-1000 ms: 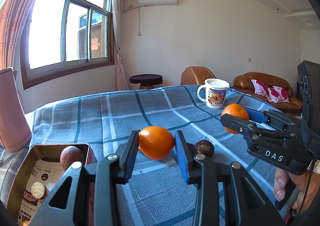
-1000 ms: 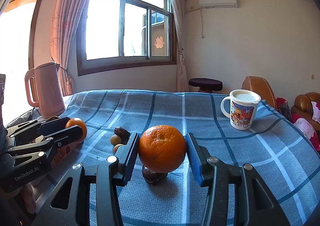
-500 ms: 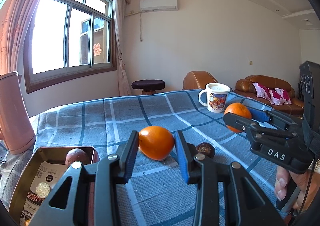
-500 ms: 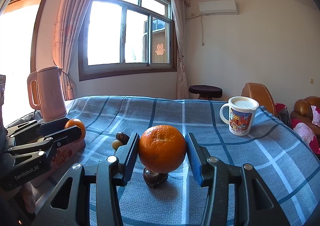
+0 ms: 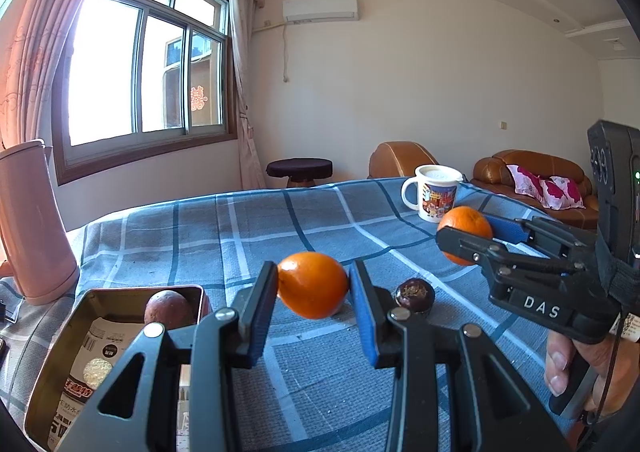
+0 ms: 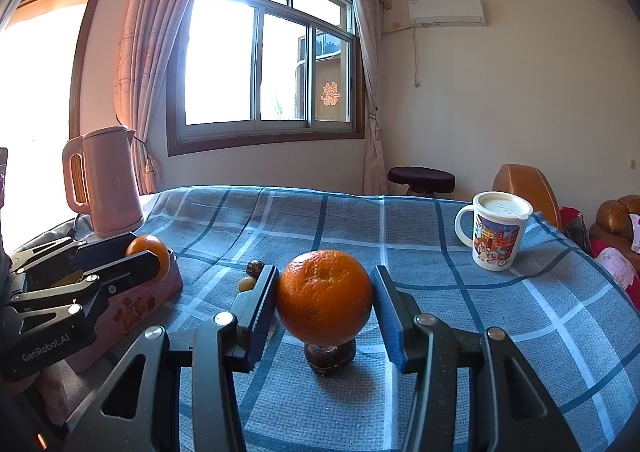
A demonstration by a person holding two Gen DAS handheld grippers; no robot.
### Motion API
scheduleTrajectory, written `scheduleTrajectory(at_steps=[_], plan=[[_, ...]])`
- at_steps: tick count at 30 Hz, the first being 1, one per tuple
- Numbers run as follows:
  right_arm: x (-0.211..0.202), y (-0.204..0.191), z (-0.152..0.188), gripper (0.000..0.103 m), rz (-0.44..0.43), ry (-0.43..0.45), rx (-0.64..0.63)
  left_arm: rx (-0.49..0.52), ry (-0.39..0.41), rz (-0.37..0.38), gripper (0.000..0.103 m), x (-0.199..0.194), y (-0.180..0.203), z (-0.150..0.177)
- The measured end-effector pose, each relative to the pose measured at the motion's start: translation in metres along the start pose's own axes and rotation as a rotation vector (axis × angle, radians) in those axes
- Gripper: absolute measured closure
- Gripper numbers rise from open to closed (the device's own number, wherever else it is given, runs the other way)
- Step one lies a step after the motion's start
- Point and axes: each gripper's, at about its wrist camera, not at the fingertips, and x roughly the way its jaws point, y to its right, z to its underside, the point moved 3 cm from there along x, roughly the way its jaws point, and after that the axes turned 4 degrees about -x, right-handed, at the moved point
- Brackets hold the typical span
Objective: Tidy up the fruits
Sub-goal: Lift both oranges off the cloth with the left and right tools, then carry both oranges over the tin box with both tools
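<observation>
My left gripper (image 5: 314, 286) is shut on a small smooth orange (image 5: 313, 284), held above the blue checked tablecloth (image 5: 256, 228). My right gripper (image 6: 325, 294) is shut on a larger dimpled orange (image 6: 324, 298); in the left wrist view that orange (image 5: 466, 228) shows at the right in the right gripper (image 5: 476, 234). The left gripper (image 6: 148, 256) with its orange (image 6: 149, 252) shows at the left of the right wrist view. A dark brown fruit (image 5: 414, 296) lies on the cloth, below the held orange (image 6: 329, 356). An open tin box (image 5: 56, 372) at lower left holds a brown round fruit (image 5: 168, 308).
A pink kettle (image 6: 104, 180) stands at the left of the table. A white printed mug (image 6: 498, 236) with a lid stands at the far right. Two small fruits (image 6: 250, 276) lie beside the pink-sided tin (image 6: 132, 304). A hand (image 5: 580, 368) grips the right gripper's handle.
Both grippers keep their oranges and stay about where they were. Both views have tilted up a little, so the table sits lower in the pictures.
</observation>
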Motion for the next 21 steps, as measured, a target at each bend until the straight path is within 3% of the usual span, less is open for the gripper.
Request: scheduleTrajectory(at_steps=[21], plan=[[0.011,-0.042,-0.005,0.054,-0.080,-0.017,-0.058,-0.027,0.000,-0.038,0.065,-0.014,-0.026,0.003]])
